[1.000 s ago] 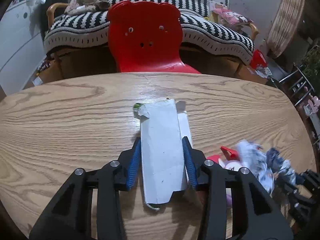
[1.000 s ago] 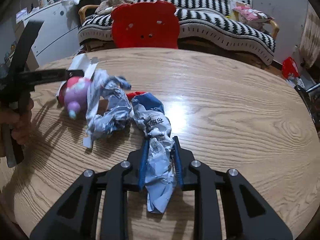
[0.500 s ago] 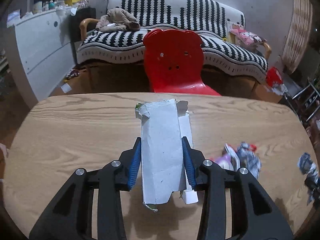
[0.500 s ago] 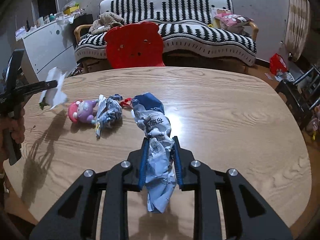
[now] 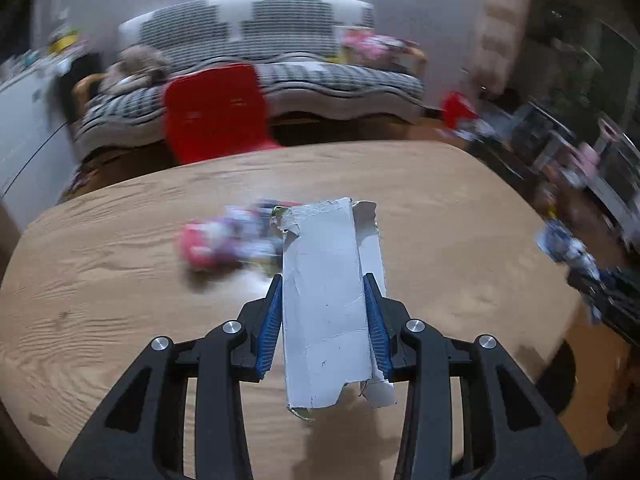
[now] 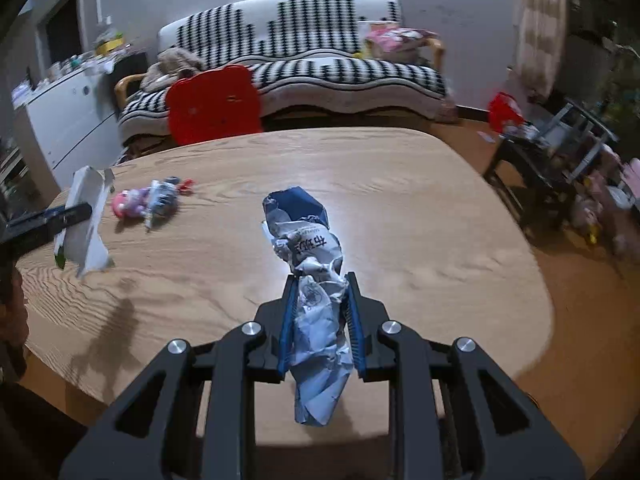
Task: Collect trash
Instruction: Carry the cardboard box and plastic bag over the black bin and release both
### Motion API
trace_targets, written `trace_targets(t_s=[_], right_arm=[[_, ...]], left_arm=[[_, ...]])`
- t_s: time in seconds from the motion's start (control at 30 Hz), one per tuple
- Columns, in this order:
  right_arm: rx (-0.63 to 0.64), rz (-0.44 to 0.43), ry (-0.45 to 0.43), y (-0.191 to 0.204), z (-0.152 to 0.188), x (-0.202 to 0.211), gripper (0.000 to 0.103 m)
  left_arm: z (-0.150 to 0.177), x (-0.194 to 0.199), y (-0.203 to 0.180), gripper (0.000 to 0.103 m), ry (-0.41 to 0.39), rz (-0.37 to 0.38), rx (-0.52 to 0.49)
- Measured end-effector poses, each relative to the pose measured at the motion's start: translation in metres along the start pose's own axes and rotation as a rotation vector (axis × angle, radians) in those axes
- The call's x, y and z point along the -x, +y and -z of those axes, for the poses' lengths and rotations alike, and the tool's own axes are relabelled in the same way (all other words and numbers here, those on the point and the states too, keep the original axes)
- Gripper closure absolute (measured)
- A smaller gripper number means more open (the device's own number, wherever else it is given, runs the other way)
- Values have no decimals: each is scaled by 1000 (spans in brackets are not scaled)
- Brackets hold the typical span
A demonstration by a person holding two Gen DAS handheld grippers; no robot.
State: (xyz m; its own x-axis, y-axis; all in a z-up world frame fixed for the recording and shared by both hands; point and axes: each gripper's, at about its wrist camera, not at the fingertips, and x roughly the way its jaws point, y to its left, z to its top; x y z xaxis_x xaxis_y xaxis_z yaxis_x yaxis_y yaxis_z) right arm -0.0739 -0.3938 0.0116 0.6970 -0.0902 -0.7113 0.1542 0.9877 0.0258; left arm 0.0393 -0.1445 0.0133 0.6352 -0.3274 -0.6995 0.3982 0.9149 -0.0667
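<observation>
The left tool [image 5: 324, 312] is clamped on a flattened white cardboard carton [image 5: 326, 304], held in the air above the oval wooden worktop [image 5: 460, 220]. The right tool [image 6: 320, 312] grips a crumpled white-and-blue paper wrapper [image 6: 312, 264], also lifted clear of the wood. On the worktop, well apart from both, lie a small pink toy figure [image 6: 128, 203] and another crumpled printed wrapper [image 6: 162, 200], touching each other.

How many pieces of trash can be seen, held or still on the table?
3. A flattened white carton in the left tongs, a crumpled wrapper in the right tongs, and another crumpled wrapper on the table beside a pink toy. More may be hidden.
</observation>
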Motion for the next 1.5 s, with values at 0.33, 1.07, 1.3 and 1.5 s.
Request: trace_targets(t_s=[0.33,1.07,1.3,1.5], right_arm=[[-193,142,-1,-132,81,53,79],[-515,245,140,-286,197,84,79],[-526,259,147,-289,197,84,79],[-533,268,146,-291,198,84,79]], left_arm=[[39,-20,-205,65,51,278,-271],[118,-73,-412,65,197,565,-467],[123,-80,-424,65,211,573,-487],[124,-85,-424,65,223,572,-478]])
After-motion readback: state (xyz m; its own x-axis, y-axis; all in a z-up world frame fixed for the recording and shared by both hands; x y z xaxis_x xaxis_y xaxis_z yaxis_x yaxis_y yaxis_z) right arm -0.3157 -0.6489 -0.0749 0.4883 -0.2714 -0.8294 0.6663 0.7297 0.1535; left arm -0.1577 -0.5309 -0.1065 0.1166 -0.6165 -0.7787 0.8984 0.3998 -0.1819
